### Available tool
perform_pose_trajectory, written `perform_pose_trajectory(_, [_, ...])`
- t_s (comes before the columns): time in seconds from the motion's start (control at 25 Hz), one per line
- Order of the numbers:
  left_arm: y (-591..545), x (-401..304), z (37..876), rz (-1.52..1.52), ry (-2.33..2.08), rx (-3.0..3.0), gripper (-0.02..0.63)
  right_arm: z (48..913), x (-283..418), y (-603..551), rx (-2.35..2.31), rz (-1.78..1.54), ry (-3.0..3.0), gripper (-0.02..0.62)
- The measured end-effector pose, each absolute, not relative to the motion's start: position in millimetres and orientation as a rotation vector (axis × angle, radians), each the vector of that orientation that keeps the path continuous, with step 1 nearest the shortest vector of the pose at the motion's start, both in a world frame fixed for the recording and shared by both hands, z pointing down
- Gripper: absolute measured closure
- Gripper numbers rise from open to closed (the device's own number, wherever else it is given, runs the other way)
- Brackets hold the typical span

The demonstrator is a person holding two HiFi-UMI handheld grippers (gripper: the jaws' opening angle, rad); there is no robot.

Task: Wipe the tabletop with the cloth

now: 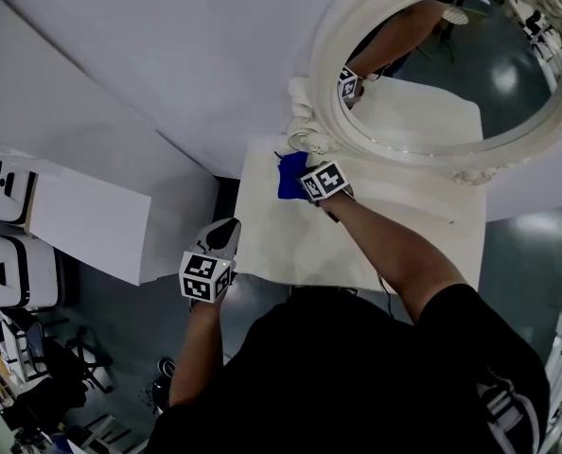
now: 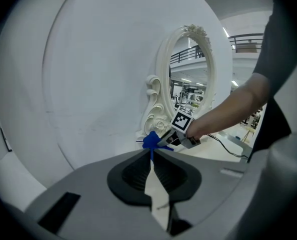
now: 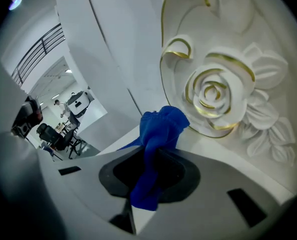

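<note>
Head view: right gripper (image 1: 307,185) covers part of the cloth (image 1: 287,175).

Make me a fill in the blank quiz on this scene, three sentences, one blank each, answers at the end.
1. The right gripper is shut on a ____ cloth.
2. On the mirror frame, right beside the cloth, there is a carved, gold-edged ____.
3. The left gripper has its jaws together and holds ____.

Missing words: blue; rose; nothing.
</note>
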State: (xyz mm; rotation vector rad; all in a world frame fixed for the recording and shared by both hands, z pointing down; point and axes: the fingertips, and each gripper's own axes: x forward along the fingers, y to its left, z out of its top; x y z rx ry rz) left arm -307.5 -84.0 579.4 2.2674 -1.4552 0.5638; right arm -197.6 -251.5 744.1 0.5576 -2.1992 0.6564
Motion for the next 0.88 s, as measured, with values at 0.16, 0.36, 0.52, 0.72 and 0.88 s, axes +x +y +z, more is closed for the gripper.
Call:
perform_pose_trajectory(0.16, [-86, -304, 580, 0.569, -1.441, 2.274, 0.584, 752, -181, -253, 0.584, 0.665, -2.171, 0.537])
perform_pose_trajectory(0.36, [-93, -290, 580, 0.577, -1.416, 2.292, 0.584, 756, -154, -255, 0.62, 0.683, -2.159, 0.537])
perform_pose_trajectory(0.52, [-98, -272, 577, 0.578, -1.391, 2.324, 0.584, 757, -126, -257, 0.667, 0.697, -2.15, 0.537])
perform_pose_trajectory(0.72, [-104, -244, 574, 0.587, -1.346, 2.366, 0.584, 757, -78, -262, 0.749, 0.721, -2.121, 0.537])
perform_pose_trajectory(0.88, [-109, -218, 575, 0.594, -1.298, 2.399, 0.584, 758, -32, -262, 0.817, 0.743, -2.092, 0.537])
